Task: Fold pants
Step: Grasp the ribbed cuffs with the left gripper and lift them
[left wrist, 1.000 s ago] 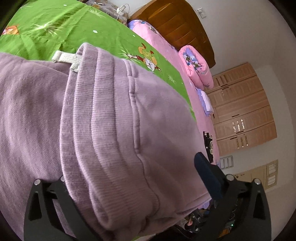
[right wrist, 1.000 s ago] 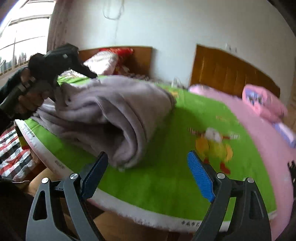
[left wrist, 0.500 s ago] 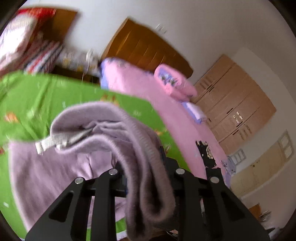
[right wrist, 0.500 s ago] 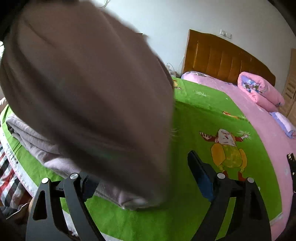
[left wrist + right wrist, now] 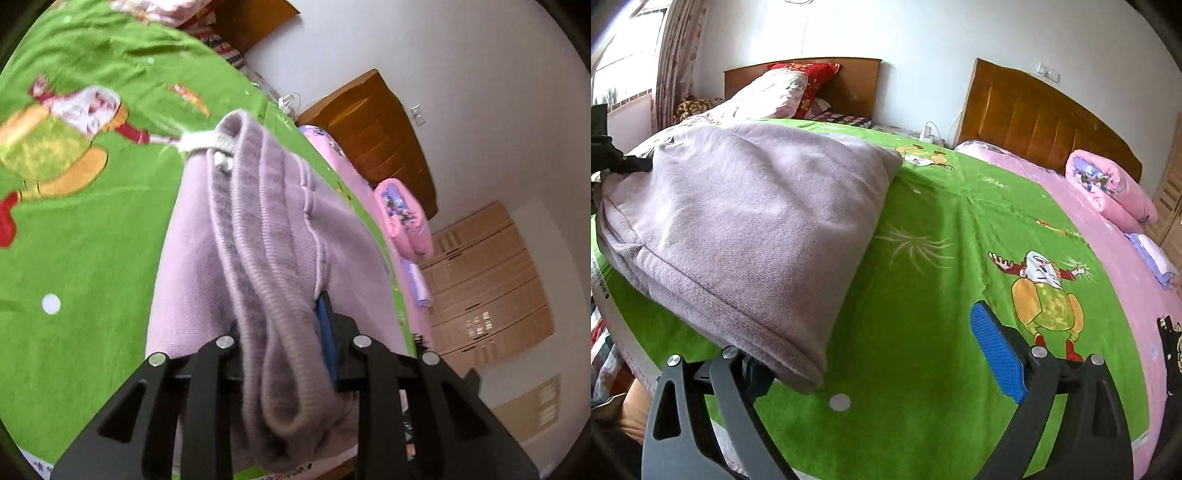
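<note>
We see a green cartoon-print bedsheet (image 5: 923, 295) filling the lower frame, with lilac knit pants (image 5: 746, 221) folded at centre-left. Our left gripper (image 5: 284, 332) pinches their ribbed waistband (image 5: 266, 288) at bottom centre. Our right gripper (image 5: 871, 354) gapes wide, holding nothing.

Your left wrist view looks along the pants (image 5: 273, 258), very near; your right wrist view faces the far headboard (image 5: 1041, 122). Both share the green bedspread (image 5: 923, 295).
</note>
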Demonstrator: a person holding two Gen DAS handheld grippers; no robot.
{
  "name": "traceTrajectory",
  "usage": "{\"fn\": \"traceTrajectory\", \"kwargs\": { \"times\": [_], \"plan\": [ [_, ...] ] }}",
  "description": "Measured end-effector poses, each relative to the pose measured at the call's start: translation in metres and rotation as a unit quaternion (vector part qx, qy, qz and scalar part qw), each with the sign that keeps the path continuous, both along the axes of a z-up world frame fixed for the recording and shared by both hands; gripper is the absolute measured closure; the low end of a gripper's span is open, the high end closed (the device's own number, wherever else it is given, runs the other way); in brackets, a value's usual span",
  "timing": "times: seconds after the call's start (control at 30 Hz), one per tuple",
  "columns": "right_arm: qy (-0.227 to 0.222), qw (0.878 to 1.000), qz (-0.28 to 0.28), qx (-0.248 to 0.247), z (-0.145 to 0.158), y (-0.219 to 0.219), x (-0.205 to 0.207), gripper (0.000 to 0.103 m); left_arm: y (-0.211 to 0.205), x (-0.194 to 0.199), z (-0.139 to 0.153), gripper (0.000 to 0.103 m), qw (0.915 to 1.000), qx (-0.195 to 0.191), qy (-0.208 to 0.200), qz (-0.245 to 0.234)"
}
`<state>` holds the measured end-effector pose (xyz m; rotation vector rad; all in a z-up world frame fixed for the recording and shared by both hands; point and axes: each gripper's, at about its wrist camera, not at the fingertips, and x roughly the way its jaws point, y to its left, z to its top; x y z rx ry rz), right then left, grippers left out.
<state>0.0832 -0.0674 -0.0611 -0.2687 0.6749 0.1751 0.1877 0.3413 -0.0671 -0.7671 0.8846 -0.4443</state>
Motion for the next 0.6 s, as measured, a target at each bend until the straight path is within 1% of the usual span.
{"fn": "traceTrajectory", "kwargs": {
  "times": [0.1, 0.17, 0.23, 0.27, 0.3, 0.37, 0.4, 0.43, 0.47, 0.5, 0.53, 0.57, 0.6],
  "plan": [
    [-0.025, 1.000, -0.005, -0.004, 0.013, 0.003, -0.009, 0.014, -0.008, -0.011, 0.026, 0.079, 0.9986, 0.045, -0.029, 0.002],
    [-0.019, 1.000, 0.001, 0.003, 0.014, 0.003, -0.009, 0.014, -0.007, -0.020, 0.040, 0.079, 0.9974, 0.057, -0.044, 0.008],
    [-0.001, 1.000, 0.007, -0.004, 0.004, 0.006, -0.006, 0.014, -0.003, -0.022, 0.033, 0.079, 0.9970, 0.066, -0.038, 0.011],
    [0.007, 1.000, 0.011, -0.012, -0.003, 0.008, -0.005, 0.014, 0.002, -0.022, 0.022, 0.079, 0.9972, 0.069, -0.026, 0.015],
    [-0.004, 1.000, 0.010, -0.001, -0.004, 0.005, -0.007, 0.013, 0.006, -0.020, 0.004, 0.078, 0.9982, 0.058, -0.007, 0.018],
    [0.006, 1.000, 0.012, 0.005, -0.002, 0.003, -0.004, 0.013, 0.020, -0.021, -0.014, 0.076, 0.9996, 0.014, -0.015, 0.019],
    [0.007, 1.000, 0.016, -0.001, 0.000, 0.004, -0.004, 0.013, 0.024, -0.023, -0.016, 0.075, 0.9996, -0.003, -0.018, 0.020],
    [0.008, 1.000, 0.020, -0.005, 0.001, 0.005, -0.006, 0.013, 0.024, -0.022, -0.016, 0.074, 0.9996, 0.000, -0.018, 0.021],
    [0.010, 0.999, 0.033, -0.006, 0.005, 0.005, -0.009, 0.013, 0.022, -0.024, -0.012, 0.069, 0.9994, 0.016, -0.021, 0.022],
    [0.014, 0.999, 0.048, -0.001, 0.008, 0.003, -0.013, 0.013, 0.023, -0.026, -0.009, 0.061, 0.9988, 0.035, -0.023, 0.027],
    [0.023, 0.997, 0.076, 0.005, 0.011, 0.000, -0.019, 0.013, 0.022, -0.031, 0.000, 0.053, 0.9967, 0.067, -0.022, 0.042],
    [0.027, 0.993, 0.109, 0.022, 0.017, -0.005, -0.027, 0.013, 0.023, -0.038, 0.011, 0.033, 0.9927, 0.100, -0.022, 0.064],
    [0.029, 0.990, 0.131, 0.048, 0.023, -0.011, -0.033, 0.013, 0.022, -0.047, 0.025, 0.018, 0.9818, 0.158, -0.018, 0.103]
  ]
}}
